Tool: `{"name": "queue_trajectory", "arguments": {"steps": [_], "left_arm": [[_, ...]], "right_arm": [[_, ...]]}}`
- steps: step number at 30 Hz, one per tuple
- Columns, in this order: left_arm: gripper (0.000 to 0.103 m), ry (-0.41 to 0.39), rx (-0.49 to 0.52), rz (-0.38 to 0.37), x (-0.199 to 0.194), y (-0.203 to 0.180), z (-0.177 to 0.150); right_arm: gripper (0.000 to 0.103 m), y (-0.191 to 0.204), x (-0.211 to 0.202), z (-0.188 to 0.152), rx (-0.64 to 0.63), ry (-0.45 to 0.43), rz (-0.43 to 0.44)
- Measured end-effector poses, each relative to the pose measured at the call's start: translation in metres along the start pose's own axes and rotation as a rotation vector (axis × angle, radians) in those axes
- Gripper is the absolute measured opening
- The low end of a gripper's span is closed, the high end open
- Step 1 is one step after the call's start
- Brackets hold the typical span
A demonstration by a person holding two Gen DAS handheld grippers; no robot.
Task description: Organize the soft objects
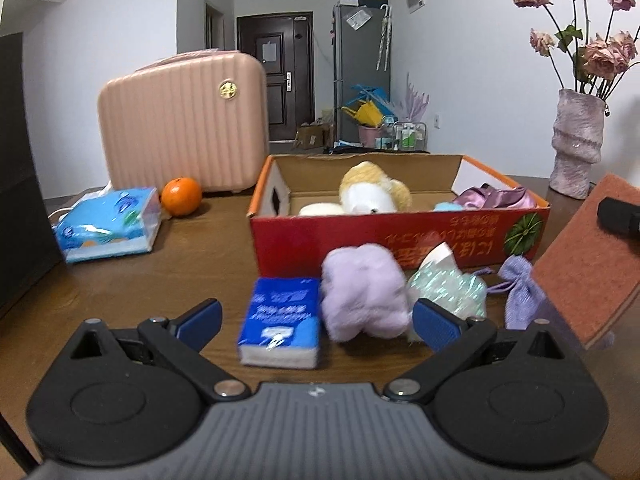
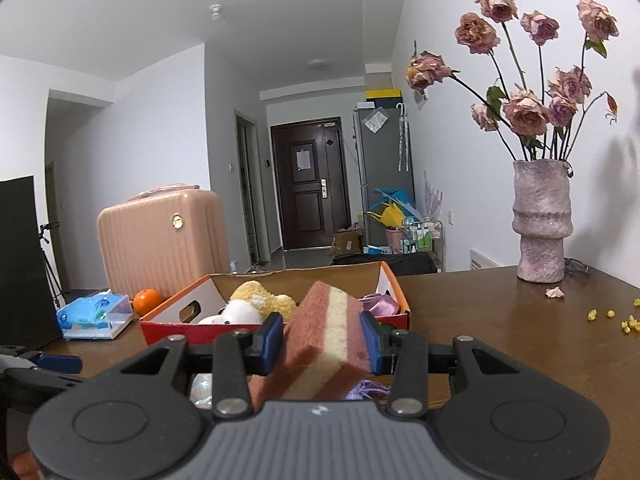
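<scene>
Between the blue pads of the right gripper (image 2: 322,340) sits a pink-and-cream sponge (image 2: 320,344), pinched across its broad faces and raised off the wooden table (image 2: 500,320), tilted with one end toward the camera. It looks light and squashy, so a squeeze through the middle layers should hold it without slipping. Off to its left, the left gripper (image 1: 318,318) hovers low with its fingers spread wide and nothing between them, pointed at a blue tissue pack (image 1: 282,328) and a lilac plush (image 1: 366,290) lying side by side; the plush is fluffy and would want a grip round its bulk. Just beside those lie an iridescent pouch (image 1: 448,284) and a purple drawstring bag (image 1: 520,288). Beyond stands the red cardboard box (image 1: 380,240), already holding a yellow-and-white stuffed toy (image 1: 372,194) and purple satin cloth (image 1: 496,198). Farther back are an orange (image 1: 181,196), a pink suitcase (image 1: 182,128) and a vase of dried roses (image 2: 540,224).
</scene>
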State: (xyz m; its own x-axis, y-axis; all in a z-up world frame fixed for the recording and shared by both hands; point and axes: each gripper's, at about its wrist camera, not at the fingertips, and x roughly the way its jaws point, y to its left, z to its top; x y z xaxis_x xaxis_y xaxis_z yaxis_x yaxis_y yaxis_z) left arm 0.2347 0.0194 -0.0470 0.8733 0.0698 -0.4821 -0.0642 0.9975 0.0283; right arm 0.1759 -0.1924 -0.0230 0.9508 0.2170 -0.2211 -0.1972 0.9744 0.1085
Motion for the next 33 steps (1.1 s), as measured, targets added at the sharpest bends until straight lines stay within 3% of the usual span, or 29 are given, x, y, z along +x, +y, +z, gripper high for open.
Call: {"name": "queue_trajectory", "arguments": {"steps": [8,13,19,22,24,33], "left_arm": [[0.103,-0.011,0.004,0.065,0.021,-0.021,0.010],[0.096,0.001,0.012,0.074,0.029,-0.025,0.011],[0.075,0.039,0.022,0.053,0.041,-0.027,0.011],[0.045,0.066,0.022,0.013,0.046,-0.027,0.010],[0.038,0.076,0.023,-0.012,0.046,-0.026,0.010],[0.032,0.007,0.039,-0.025,0.024,-0.027,0.010]], "right_arm": [[0.041,-0.012,0.004,0.002,0.055,0.009,-0.023],[0.041,-0.020,0.008,0.002,0.099,0.024,-0.033],[0.040,-0.023,0.010,0.001,0.115,0.032,-0.034],[0.040,-0.023,0.011,0.001,0.116,0.036,-0.033],[0.040,-0.023,0.012,0.001,0.117,0.037,-0.032],[0.040,-0.021,0.011,0.001,0.108,0.029,-0.027]]}}
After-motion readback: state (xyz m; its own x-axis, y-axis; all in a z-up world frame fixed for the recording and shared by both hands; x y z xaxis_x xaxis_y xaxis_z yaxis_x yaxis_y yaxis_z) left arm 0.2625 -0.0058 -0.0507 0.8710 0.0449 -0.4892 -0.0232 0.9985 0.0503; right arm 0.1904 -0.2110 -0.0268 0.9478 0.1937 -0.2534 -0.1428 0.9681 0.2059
